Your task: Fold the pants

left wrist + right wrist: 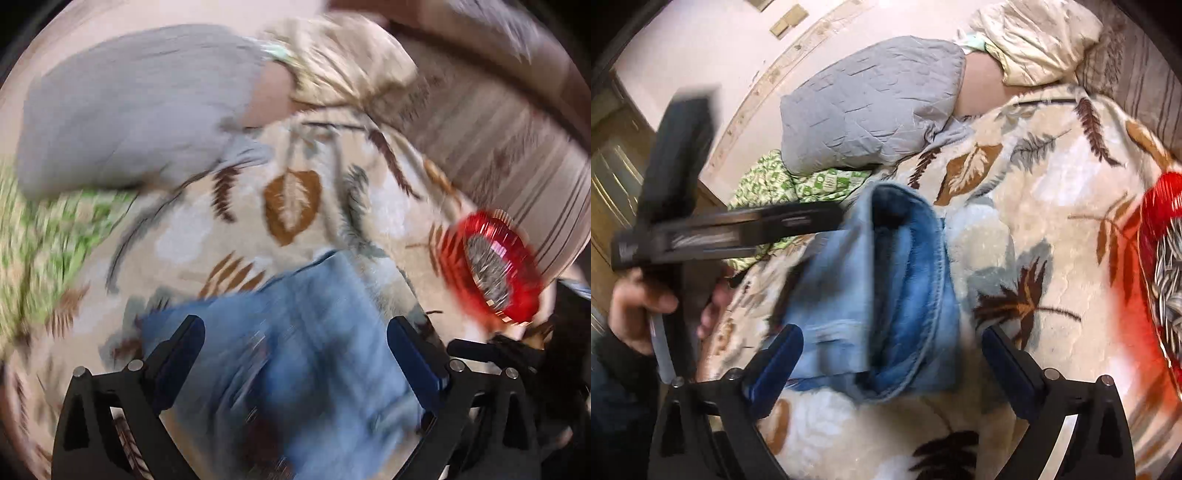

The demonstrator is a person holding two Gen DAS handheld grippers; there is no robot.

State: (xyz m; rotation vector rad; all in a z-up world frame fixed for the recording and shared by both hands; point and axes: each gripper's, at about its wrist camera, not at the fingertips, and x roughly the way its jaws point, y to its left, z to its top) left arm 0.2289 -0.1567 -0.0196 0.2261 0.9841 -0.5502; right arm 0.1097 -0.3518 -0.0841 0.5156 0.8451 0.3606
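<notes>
The blue jeans (879,295) lie in a folded bundle on a cream leaf-print blanket (1034,192), with the darker inner side showing along the fold. My right gripper (892,347) is open, its blue-padded fingers spread on either side of the bundle's near end. My left gripper (295,339) is open above the jeans (306,332); that view is blurred by motion. In the right wrist view the left gripper's body (731,229) is held by a hand at the left, its tip near the bundle's far end.
A grey quilted pillow (871,103) and a green patterned cloth (790,184) lie behind the jeans. A beige pillow (1034,40) is at the back right. A red dish of sunflower seeds (1167,258) sits at the right, also in the left wrist view (487,266).
</notes>
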